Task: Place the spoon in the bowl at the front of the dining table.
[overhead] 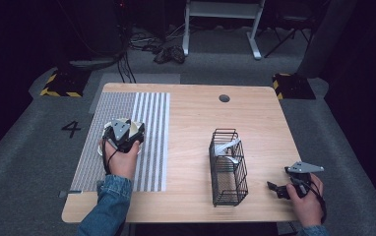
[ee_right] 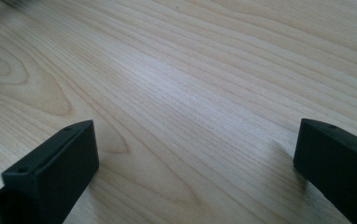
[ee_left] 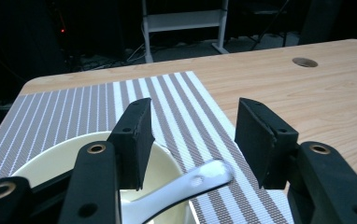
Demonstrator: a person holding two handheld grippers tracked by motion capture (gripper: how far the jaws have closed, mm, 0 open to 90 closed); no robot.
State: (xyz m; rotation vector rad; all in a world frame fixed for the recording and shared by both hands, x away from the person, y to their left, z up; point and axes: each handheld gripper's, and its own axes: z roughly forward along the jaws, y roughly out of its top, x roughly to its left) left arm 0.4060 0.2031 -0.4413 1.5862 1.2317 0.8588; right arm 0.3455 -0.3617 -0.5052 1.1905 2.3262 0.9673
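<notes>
The left hand-held gripper (ee_left: 190, 144) fills the foreground of its own view, jaws spread and empty, poised over the cream bowl (ee_left: 64, 163) with one jaw above the bowl's inside and the other out past its rim. The wooden surface (overhead: 196, 123) carries a striped placemat (overhead: 151, 113) on its left part, and the bowl sits on that mat. Toward the right stands a black wire basket (overhead: 229, 167) with pale utensils lying inside. The right hand-held gripper (ee_right: 190, 163) rests low over bare wood near the right front corner, jaws wide apart and holding nothing.

The white spoon (ee_left: 186, 184) lies in the bowl, its handle jutting over the rim between the left jaws. The step looks like taking that spoon. To do it well, lower until the handle sits squarely between the pads, close across its narrow width, and lift without dragging the bowl along.
</notes>
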